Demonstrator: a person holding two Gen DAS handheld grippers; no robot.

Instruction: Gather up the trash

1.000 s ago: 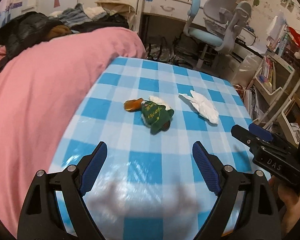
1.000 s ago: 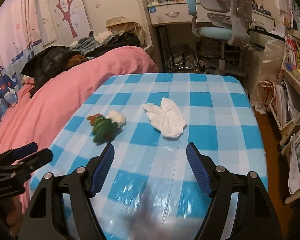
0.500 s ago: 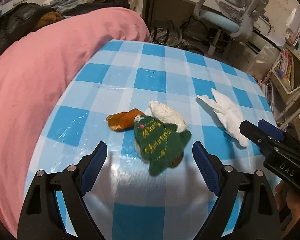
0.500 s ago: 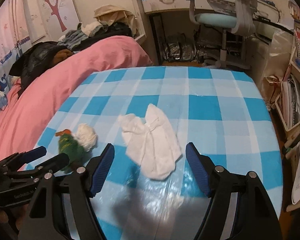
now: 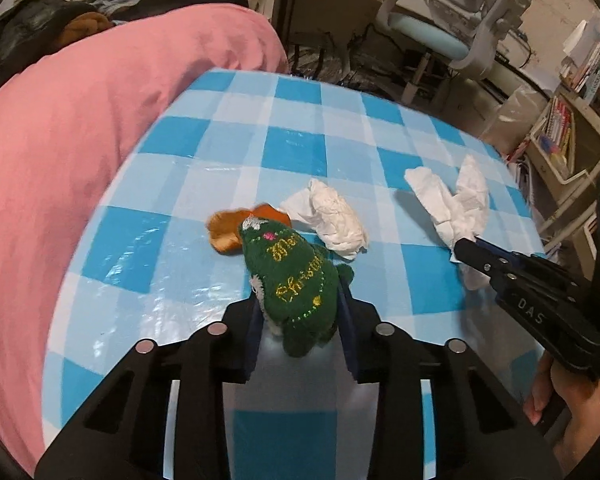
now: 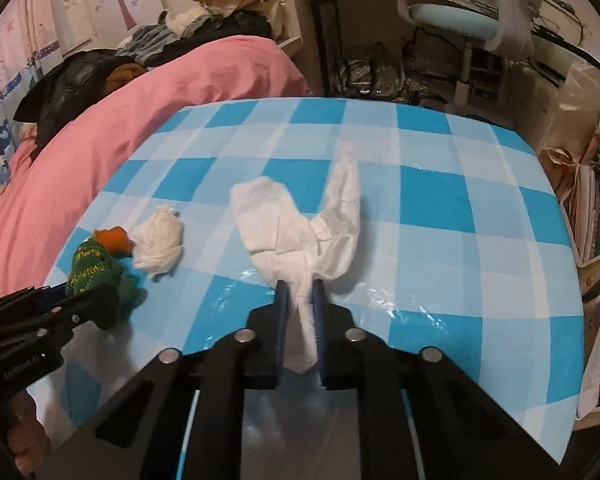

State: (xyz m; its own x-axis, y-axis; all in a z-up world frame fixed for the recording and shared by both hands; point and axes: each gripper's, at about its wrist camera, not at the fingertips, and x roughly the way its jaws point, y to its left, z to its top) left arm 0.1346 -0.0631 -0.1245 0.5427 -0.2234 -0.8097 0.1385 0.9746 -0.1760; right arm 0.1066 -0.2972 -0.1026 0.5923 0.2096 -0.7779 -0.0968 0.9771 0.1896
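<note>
A green Christmas-tree plush point(image 5: 292, 272) with gold lettering lies on the blue checked table point(image 5: 292, 148). My left gripper point(image 5: 300, 304) is closing on it, both pads pressed against its sides. An orange scrap point(image 5: 228, 228) and a crumpled white tissue ball point(image 5: 332, 220) lie just beyond the plush. My right gripper point(image 6: 299, 292) is shut on the near end of a larger white tissue point(image 6: 292, 224), whose two flaps spread out on the table point(image 6: 440, 240). The right wrist view also shows the plush point(image 6: 92, 268) and the left gripper point(image 6: 100, 300) at its left edge.
A bed with a pink duvet point(image 5: 80, 120) borders the table's left side. Behind the table stand a blue-seated office chair point(image 5: 460, 20) and a desk. Shelves of books point(image 5: 560, 128) run along the right. A person's hand point(image 5: 560, 400) holds the right gripper.
Both grippers moved forward and down over the table, then closed: the left onto the green plush, the right onto the large white tissue, whose flaps have lifted a little.
</note>
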